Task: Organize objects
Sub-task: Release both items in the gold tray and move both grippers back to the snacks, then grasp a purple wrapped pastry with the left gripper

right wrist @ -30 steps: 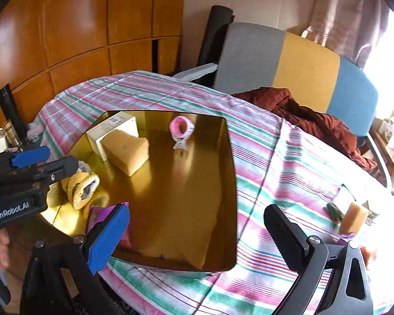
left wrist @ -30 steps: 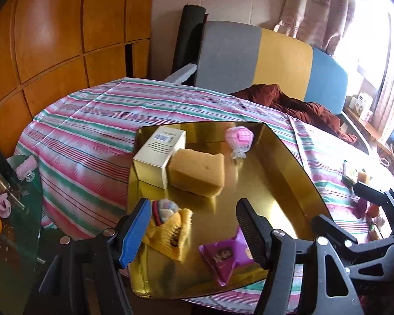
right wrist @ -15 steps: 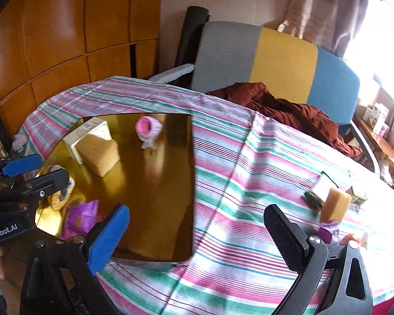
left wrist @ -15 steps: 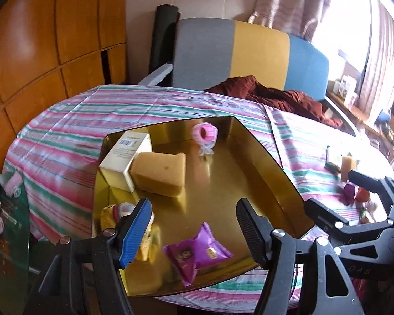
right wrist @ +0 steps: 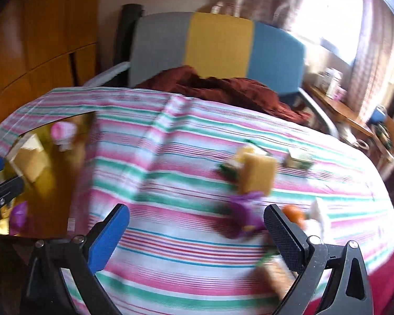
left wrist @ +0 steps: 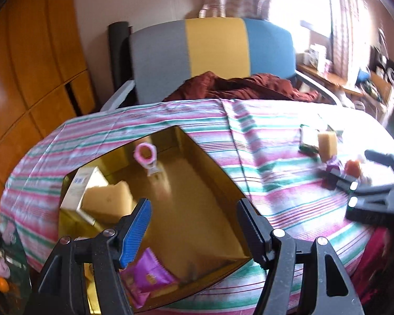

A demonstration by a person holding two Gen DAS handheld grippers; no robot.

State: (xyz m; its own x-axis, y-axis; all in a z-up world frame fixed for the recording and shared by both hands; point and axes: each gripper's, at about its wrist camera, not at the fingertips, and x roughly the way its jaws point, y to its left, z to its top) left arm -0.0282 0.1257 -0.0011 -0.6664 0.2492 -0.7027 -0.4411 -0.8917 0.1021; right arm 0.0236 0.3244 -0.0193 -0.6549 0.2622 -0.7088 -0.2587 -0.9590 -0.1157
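gold tray (left wrist: 197, 191): sponge, box, pink ring and purple packet held inside | left tool (left wrist: 194, 225): spread, empty, over tray | right tool (right wrist: 197, 233): spread, empty, above loose sponge (right wrist: 257, 176) and purple item (right wrist: 243, 214) on desk | risk: neighbours may be knocked, view blurred

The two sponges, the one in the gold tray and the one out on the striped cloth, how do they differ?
The tray sponge lies flat inside the gold tray, against a white box. The cloth sponge stands upright on the striped cloth, among small loose items. The tray sponge sits near the left gripper; the cloth sponge lies ahead of the right gripper. Both are tan blocks, and neither is gripped.
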